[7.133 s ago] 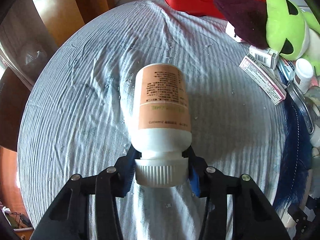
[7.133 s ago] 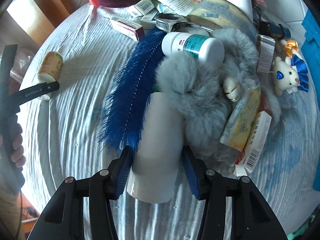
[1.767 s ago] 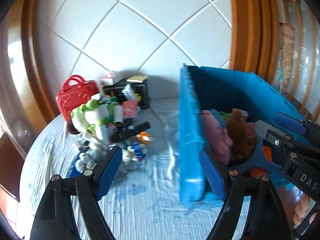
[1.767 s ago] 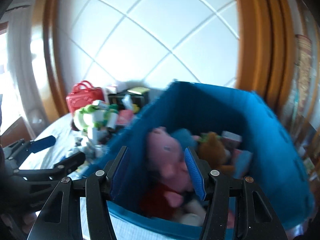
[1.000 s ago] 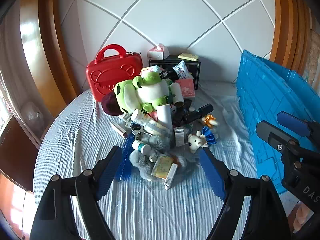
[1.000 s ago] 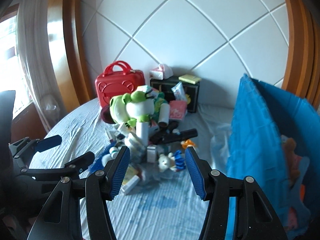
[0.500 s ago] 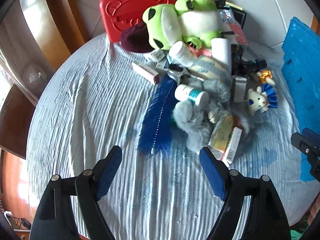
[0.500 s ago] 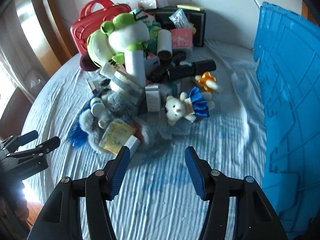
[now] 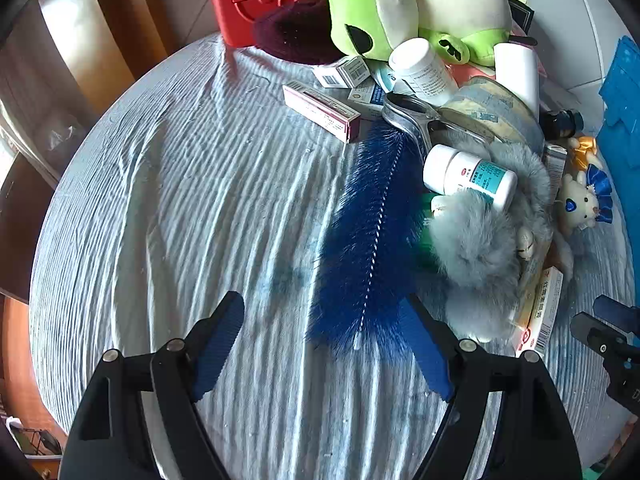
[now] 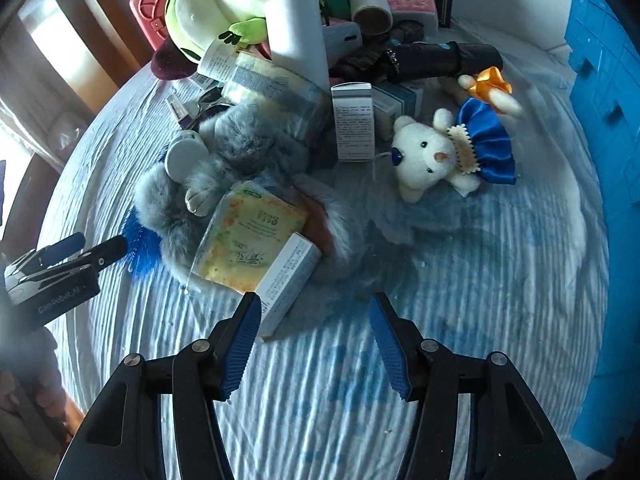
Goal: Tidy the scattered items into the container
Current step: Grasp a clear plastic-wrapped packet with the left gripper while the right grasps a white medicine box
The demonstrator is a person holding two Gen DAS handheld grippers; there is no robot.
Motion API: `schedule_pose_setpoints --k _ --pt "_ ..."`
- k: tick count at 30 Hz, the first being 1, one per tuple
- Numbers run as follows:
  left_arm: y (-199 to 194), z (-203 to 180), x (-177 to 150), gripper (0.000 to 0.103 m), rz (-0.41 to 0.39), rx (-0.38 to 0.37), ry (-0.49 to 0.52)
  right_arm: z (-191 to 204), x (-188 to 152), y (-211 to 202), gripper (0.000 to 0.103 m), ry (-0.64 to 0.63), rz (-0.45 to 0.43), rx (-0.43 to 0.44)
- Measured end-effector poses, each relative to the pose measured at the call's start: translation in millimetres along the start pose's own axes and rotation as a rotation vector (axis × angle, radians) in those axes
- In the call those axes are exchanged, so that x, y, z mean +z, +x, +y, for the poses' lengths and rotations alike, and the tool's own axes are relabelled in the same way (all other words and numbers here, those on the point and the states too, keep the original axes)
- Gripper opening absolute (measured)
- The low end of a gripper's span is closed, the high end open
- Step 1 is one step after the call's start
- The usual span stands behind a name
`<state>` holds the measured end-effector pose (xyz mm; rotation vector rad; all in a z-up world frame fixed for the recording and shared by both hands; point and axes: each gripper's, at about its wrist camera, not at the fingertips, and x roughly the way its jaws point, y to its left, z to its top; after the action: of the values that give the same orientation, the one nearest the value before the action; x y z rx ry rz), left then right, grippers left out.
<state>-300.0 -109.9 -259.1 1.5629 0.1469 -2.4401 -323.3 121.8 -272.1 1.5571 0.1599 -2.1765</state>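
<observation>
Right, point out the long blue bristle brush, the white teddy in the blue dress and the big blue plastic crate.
Blue bristle brush (image 9: 370, 240), left wrist view, mid twisted-wire spine.
White teddy in blue dress (image 10: 430, 156), right wrist view, face.
Blue plastic crate (image 10: 608, 80), right wrist view, outer wall.

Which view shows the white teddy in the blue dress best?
Right wrist: the white teddy lies face-up near the middle of the frame, unobstructed, face and blue skirt both clear. In the left wrist view the same toy sits small and distorted at the right edge, beside the grey fur.
</observation>
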Motion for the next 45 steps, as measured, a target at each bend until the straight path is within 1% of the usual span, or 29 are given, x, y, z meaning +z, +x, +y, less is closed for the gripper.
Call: schedule_pose_setpoints --k 4,8,11,12,13,15,16,17,18,19,20,21,23,29,33,35,36,37,39,41,42,43,44,45 --pt "24.7 -9.1 8.8 0.080 0.030 -0.019 0.033 6.7 5.7 15.8 0.054 0.010 0.020 -0.015" --pt "45.7 -18.8 9.0 0.080 0.047 -0.010 0.065 8.6 7.5 30.1 0.051 0.043 0.040 0.006" --pt "49.6 -16.1 8.9 0.080 0.032 -0.040 0.044 11.1 10.0 36.9 0.051 0.050 0.039 0.016" --pt "50.1 -14.9 8.7 0.078 0.033 -0.051 0.037 12.0 10.3 39.7 0.050 0.048 0.046 0.010" --pt "49.9 -13.6 8.3 0.074 0.034 -0.073 0.032 12.4 9.8 42.5 0.045 0.047 0.054 0.002" --pt "46.4 -13.4 6.0 0.060 0.021 -0.079 0.037 11.4 7.4 44.2 0.042 0.042 0.059 -0.007" --pt "44.0 -14.6 4.5 0.055 0.014 -0.085 0.047 10.8 6.4 43.0 0.038 0.036 0.057 -0.019" --pt "42.1 -15.9 3.5 0.044 0.011 -0.089 0.052 9.9 5.6 42.1 0.031 0.031 0.056 -0.032" --pt "40.4 -16.5 2.2 0.034 0.013 -0.087 0.050 8.7 5.1 41.0 0.030 0.029 0.056 -0.041" --pt "39.0 -16.2 1.2 0.030 0.015 -0.086 0.043 7.3 4.9 39.9 0.029 0.030 0.057 -0.044" --pt "38.1 -15.1 -0.4 0.023 0.015 -0.082 0.035 6.0 4.5 38.8 0.029 0.031 0.059 -0.047" --pt "36.7 -14.2 -2.2 0.019 0.013 -0.077 0.027 4.8 3.6 37.5 0.028 0.032 0.060 -0.050" --pt "30.9 -12.8 -6.2 0.017 0.003 -0.069 0.012 2.8 0.3 34.3 0.028 0.031 0.061 -0.052" --pt "1.7 -15.8 -20.5 0.014 -0.049 -0.054 0.019 -5.7 -15.3 19.6 0.028 0.035 0.058 -0.050" --pt "-5.2 -7.7 -34.7 0.012 -0.036 -0.021 -0.007 -15.1 -23.0 7.5 0.028 0.042 0.051 -0.052" --pt "-10.4 -2.7 -39.4 0.013 -0.039 -0.014 -0.025 -19.1 -25.0 1.7 0.028 0.043 0.047 -0.053" --pt "-14.2 -2.7 -38.6 0.020 -0.040 -0.008 -0.030 -21.3 -25.8 -1.5 0.028 0.042 0.044 -0.055" --pt "-19.6 -4.8 -37.1 0.024 -0.041 -0.006 -0.032 -23.0 -26.3 -4.2 0.028 0.042 0.042 -0.056" --pt "-31.4 -13.8 -32.3 0.035 -0.061 -0.007 -0.027 -26.8 -26.8 -9.5 0.028 0.044 0.037 -0.058" --pt "-39.8 -22.7 -27.7 0.039 -0.071 0.001 -0.019 -30.3 -26.7 -14.3 0.028 0.046 0.032 -0.058" --pt "-44.1 -28.0 -25.8 0.045 -0.071 0.000 -0.013 -32.2 -26.4 -16.9 0.028 0.047 0.028 -0.059" --pt "-47.0 -30.8 -25.3 0.052 -0.073 -0.009 -0.010 -34.3 -26.2 -19.4 0.028 0.048 0.025 -0.060" --pt "-51.5 -33.2 -25.4 0.068 -0.088 -0.013 -0.009 -36.4 -26.0 -21.5 0.028 0.048 0.023 -0.061" --pt "-57.0 -35.4 -25.9 0.081 -0.110 0.005 -0.006 -38.6 -25.7 -23.3 0.028 0.049 0.023 -0.061"
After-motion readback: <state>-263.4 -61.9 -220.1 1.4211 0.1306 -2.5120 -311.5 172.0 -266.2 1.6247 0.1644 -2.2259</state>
